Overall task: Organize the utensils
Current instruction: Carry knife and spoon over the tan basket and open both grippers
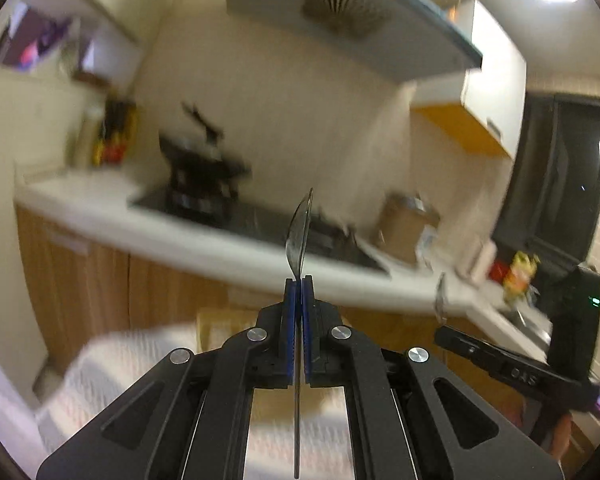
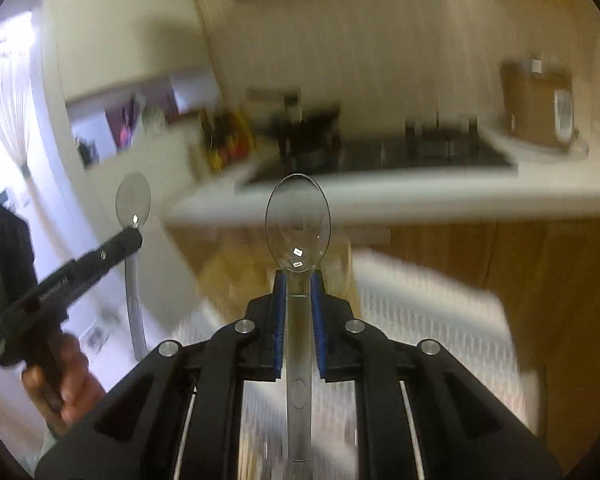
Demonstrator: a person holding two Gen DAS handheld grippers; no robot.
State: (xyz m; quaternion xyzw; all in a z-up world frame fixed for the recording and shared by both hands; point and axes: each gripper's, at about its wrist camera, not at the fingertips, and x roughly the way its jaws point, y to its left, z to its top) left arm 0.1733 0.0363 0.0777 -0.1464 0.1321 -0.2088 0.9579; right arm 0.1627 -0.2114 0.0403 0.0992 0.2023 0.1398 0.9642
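My left tongs point(image 1: 299, 280) pinch one clear spoon point(image 1: 299, 232) edge-on; my right tongs point(image 2: 299, 280) grip another clear spoon point(image 2: 298, 220), bowl facing me, above the table point(image 2: 380, 196).

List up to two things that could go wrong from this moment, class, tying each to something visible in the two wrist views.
1. The left gripper pinches its clear spoon edge-on at the neck, handle hanging free below; it could pivot or slip.
2. Both views are motion-blurred, and the right gripper carries its own spoon close beside the other; the two could knock together.
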